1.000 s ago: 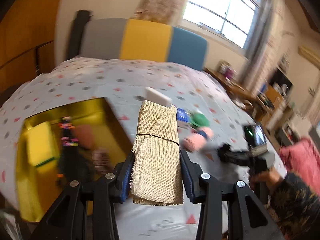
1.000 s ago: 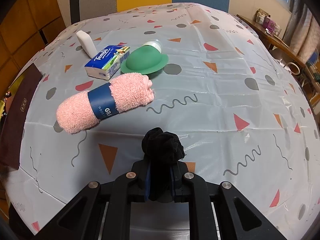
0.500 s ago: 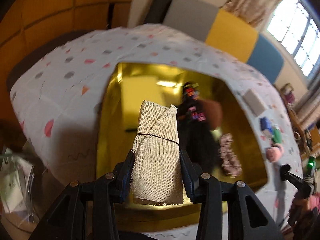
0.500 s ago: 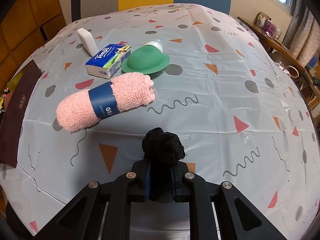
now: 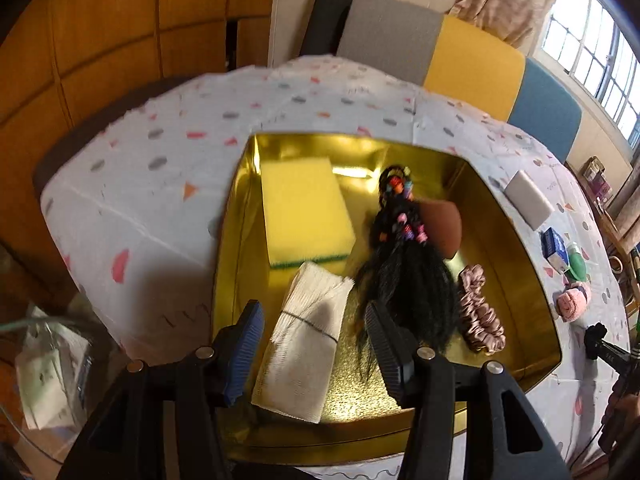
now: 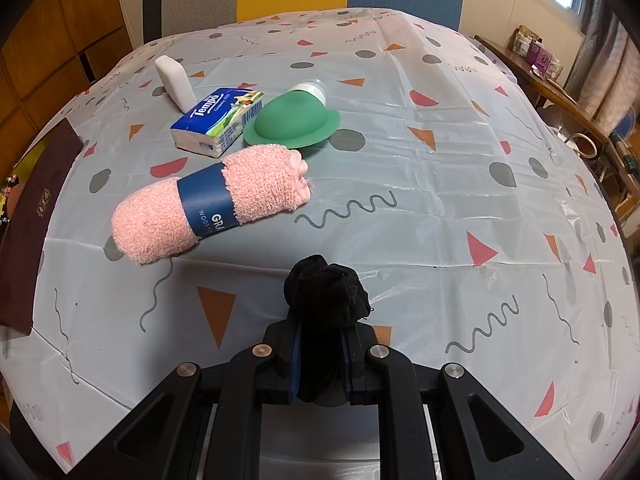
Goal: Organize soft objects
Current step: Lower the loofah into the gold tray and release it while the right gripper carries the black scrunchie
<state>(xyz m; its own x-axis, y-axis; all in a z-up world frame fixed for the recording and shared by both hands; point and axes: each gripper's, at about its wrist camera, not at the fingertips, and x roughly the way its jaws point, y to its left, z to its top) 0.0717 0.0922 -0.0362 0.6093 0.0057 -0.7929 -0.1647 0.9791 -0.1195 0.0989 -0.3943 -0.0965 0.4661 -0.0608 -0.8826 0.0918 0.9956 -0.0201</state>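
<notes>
left gripper (image 5: 314, 350) over the near end of the gold tray (image 5: 516, 236), jaws have just been opening; the mesh cloth bundle (image 5: 306, 344) lies between them on the tray floor, pads clear of it on both sides

further in the tray: yellow sponge (image 5: 306, 216) beyond the bundle, black wig with coloured beads (image 5: 408, 272) to its right, brown wedge-shaped piece (image 5: 440, 226) against the wig, pink scrunchie (image 5: 480, 316) near the right wall

right gripper (image 6: 322, 356) pinched tight on a black sock ball (image 6: 326, 292), held above the patterned tablecloth (image 6: 440, 200)

past it on the cloth: pink towel roll (image 6: 208, 204) with a blue band, then Tempo tissue pack (image 6: 218, 122) and green silicone bottle (image 6: 296, 120) side by side, touching or nearly so, white block (image 6: 174, 82) furthest back

pink roll well apart from the tray, out on the open cloth
</notes>
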